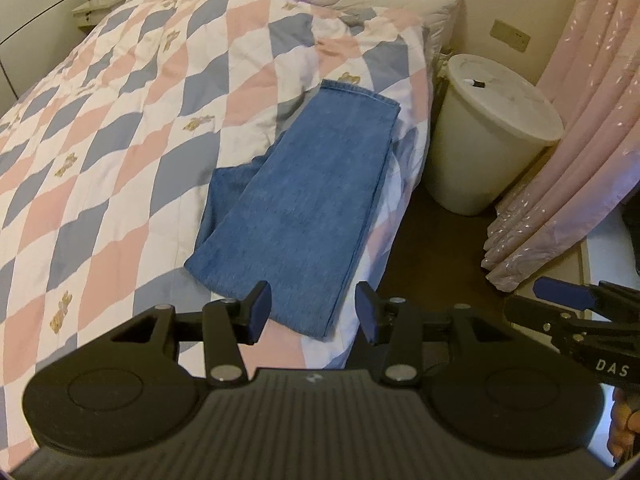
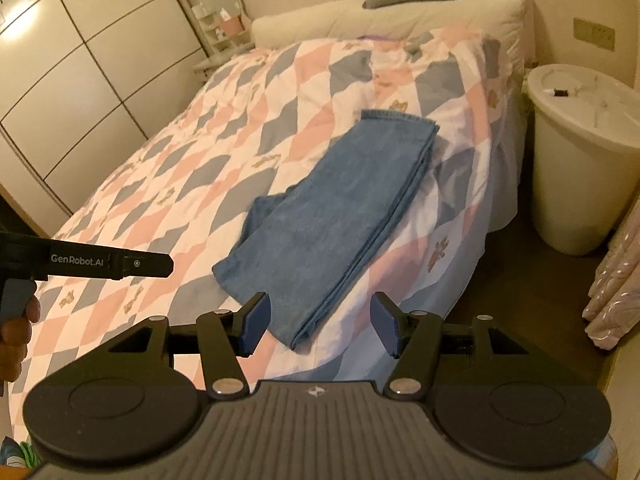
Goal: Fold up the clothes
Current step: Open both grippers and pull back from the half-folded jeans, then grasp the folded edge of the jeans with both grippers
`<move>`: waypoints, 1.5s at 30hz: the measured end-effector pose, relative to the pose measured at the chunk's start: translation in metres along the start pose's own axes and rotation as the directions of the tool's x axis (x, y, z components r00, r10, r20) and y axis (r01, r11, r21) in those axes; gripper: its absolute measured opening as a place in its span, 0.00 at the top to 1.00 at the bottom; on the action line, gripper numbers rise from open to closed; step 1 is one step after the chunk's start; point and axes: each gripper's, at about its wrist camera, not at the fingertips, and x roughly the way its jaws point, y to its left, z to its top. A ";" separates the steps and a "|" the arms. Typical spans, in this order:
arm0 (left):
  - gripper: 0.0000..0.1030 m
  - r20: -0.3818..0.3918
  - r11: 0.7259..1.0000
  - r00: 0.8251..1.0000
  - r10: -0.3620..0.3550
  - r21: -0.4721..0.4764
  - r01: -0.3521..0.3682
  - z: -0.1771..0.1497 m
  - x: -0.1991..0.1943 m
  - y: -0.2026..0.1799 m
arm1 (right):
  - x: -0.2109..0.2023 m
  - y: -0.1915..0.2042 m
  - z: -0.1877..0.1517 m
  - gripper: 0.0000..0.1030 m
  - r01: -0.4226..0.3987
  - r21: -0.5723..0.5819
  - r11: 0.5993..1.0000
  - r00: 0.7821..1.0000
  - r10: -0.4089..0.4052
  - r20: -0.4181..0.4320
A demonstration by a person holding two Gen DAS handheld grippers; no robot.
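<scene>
Jeans point(image 1: 296, 200) are lying half-folded on the bed point(image 1: 120, 140); both grippers point(image 1: 312, 312) point(image 2: 320, 326) are hovering, jaws spread, pinching nothing. Probably folding them across next.

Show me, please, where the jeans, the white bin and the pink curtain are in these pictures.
jeans point(image 1: 296, 208): left wrist view, middle of the top folded layer.
white bin point(image 2: 576, 184): right wrist view, front of its side wall.
pink curtain point(image 1: 576, 128): left wrist view, middle of the hanging folds.

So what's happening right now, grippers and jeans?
Left gripper open, empty. Right gripper open, empty. Jeans folded lengthwise on quilt. Nothing in the way.
</scene>
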 end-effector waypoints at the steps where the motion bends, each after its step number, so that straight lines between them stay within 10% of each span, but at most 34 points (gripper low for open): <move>1: 0.59 0.001 1.000 1.000 -0.003 0.007 0.003 0.001 0.000 0.000 | -0.001 0.000 0.000 0.43 0.003 0.008 1.000 1.000 -0.003 0.003; 28: 0.55 -0.120 0.985 0.990 -0.079 0.144 0.096 0.036 0.086 0.108 | 0.096 0.052 0.005 0.39 0.114 0.150 0.982 0.985 -0.093 -0.143; 35: 0.51 -0.067 0.922 0.996 -0.062 0.379 0.082 0.042 0.114 0.131 | 0.138 0.067 0.020 0.38 0.195 0.101 0.976 0.958 -0.167 -0.233; 45: 0.45 -0.053 0.759 0.997 -0.050 0.647 0.072 0.017 0.154 0.143 | 0.185 0.077 0.025 0.33 0.206 0.024 0.978 0.933 -0.189 -0.305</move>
